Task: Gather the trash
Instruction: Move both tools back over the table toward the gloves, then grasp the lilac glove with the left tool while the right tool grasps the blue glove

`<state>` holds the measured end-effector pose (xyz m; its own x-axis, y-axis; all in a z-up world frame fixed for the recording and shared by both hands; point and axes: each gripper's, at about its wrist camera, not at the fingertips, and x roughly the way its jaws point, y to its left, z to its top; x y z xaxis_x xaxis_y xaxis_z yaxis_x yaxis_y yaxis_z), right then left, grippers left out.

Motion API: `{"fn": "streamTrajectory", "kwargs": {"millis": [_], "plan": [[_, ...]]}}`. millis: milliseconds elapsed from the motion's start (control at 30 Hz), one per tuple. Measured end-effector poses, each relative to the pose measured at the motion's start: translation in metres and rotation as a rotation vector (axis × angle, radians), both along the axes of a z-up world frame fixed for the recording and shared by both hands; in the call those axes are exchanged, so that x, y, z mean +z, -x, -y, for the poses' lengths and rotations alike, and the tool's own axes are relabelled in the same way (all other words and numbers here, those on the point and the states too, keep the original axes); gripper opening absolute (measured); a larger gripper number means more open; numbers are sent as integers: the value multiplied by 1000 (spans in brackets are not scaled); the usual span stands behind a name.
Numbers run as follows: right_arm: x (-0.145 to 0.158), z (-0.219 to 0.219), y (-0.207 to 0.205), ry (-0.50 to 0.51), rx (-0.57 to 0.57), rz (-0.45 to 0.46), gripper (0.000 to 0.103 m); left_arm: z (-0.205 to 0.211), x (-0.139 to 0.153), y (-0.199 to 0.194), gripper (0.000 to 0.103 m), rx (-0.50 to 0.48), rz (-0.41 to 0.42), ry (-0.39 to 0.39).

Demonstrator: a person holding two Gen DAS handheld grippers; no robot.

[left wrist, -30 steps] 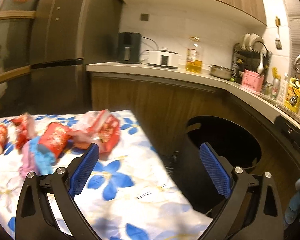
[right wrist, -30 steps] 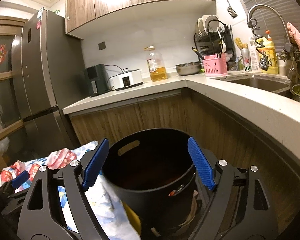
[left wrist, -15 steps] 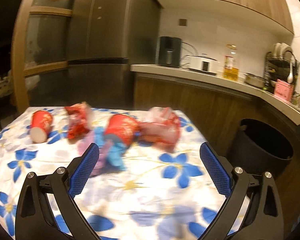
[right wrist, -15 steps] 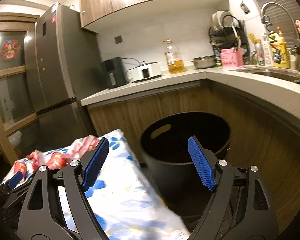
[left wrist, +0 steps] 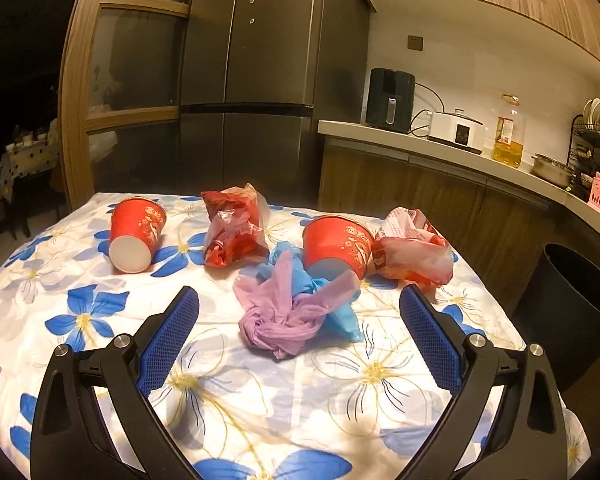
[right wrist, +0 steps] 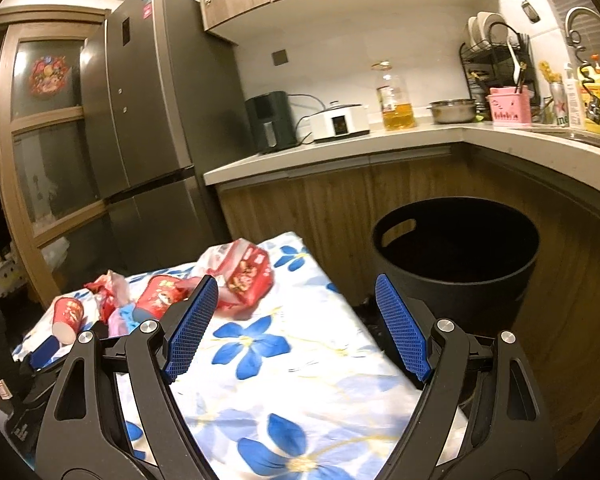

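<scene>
Trash lies on a table with a blue-flower cloth point(left wrist: 228, 392). A pink bag point(left wrist: 280, 320) tangled with a blue bag point(left wrist: 340, 316) lies in the middle. Behind them lie a red paper cup point(left wrist: 340, 244), a second red cup point(left wrist: 136, 232) at the left, a red crumpled bag point(left wrist: 236, 228) and a red-and-white wrapper point(left wrist: 412, 252). My left gripper point(left wrist: 298, 332) is open and empty, its jaws on either side of the pink bag, just short of it. My right gripper point(right wrist: 296, 324) is open and empty above the table's right edge. The wrapper point(right wrist: 244, 276) lies beyond it.
A black trash bin point(right wrist: 456, 256) stands on the floor right of the table; it also shows in the left wrist view point(left wrist: 572, 304). A wooden counter point(right wrist: 340, 152) with appliances and an oil bottle runs behind. A dark fridge point(left wrist: 260, 80) stands at the back.
Both grippers have swung left, away from the bin and over the table. The left one now faces the trash pile with the pink bag between its open jaws.
</scene>
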<state>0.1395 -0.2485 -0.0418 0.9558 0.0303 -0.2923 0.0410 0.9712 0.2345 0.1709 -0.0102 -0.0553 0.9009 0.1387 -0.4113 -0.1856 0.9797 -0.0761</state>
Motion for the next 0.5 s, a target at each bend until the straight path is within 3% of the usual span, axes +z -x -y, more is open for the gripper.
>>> {"fn": "streamTrajectory", "kwargs": {"millis": [167,267,367,500], "plan": [[-3,-13,-9,2,21,-7,80,4,-5,-19,87,-12,-26,-25],[-4,-17,-15,2,29,-18,80,6,-12,-32,76,-28,-62,-24],[-5,-22,-20,13,32,-20,80,3,-19,-42,57,-43,-103,-7],[-7,-29,-27,15,44,-28,80,-4,-26,-49,21,-57,-141,40]]}}
